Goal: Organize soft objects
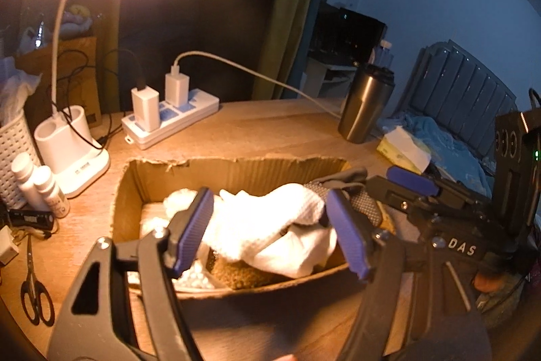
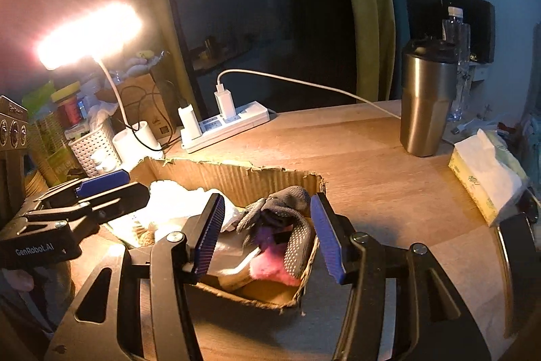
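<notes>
- Right now I see the broad wooden desk [image 2: 372, 158] carrying everything, lit warm by the white gooseneck desk lamp [image 1: 72, 137] at its back left
- Next, the shallow torn-edged cardboard box [image 1: 236, 171] sits in the middle of the desk, and the soft things all lie inside it
- My left gripper [image 1: 270, 232] hangs over the box's near edge, its blue ribbed pads standing apart with nothing pinched between them; the white waffle-weave cloth [image 1: 263, 222] lies under the gap
- My right gripper [image 2: 267, 235] hovers over the box's right end, jaws likewise apart and empty, above the grey dotted work glove [image 2: 287, 215] and the fluffy pink fabric piece [image 2: 274, 263]
- A brown fuzzy item [image 1: 243, 273] is tucked beneath the white cloth at the front wall
- The tall steel tumbler with a dark lid [image 2: 426, 104] stands well apart, back right
- The white power strip with two chargers [image 1: 169, 120] lies behind the box
- The yellow tissue pack [image 2: 487, 185] rests at the right
- Black-handled scissors [image 1: 33, 290] lie at the far left
</notes>
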{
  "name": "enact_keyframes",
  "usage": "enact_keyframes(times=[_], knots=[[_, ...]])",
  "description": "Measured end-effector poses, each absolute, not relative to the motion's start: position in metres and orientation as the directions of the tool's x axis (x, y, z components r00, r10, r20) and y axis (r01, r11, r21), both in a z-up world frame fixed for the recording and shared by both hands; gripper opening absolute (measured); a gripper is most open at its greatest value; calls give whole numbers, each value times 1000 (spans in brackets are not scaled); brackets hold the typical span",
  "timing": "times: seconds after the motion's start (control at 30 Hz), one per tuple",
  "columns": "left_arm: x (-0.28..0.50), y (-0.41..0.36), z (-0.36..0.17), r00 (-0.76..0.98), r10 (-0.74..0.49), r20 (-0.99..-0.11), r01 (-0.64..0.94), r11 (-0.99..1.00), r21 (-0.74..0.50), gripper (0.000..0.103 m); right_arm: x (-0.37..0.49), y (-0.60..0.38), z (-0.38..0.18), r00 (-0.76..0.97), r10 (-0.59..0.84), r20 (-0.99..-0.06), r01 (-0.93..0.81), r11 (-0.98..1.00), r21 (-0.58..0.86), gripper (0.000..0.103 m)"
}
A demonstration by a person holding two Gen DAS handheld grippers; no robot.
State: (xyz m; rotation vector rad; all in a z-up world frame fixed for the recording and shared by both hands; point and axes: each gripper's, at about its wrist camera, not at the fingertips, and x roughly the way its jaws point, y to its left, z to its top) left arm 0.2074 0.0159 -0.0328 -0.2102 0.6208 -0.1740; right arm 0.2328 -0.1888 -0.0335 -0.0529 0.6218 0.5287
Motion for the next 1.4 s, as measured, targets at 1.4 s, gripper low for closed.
enact_keyframes(times=[1.4], knots=[[37, 10, 54, 960, -86, -267, 50, 989, -136, 98, 83, -234, 64, 872, 400, -284, -422, 906, -19, 63]])
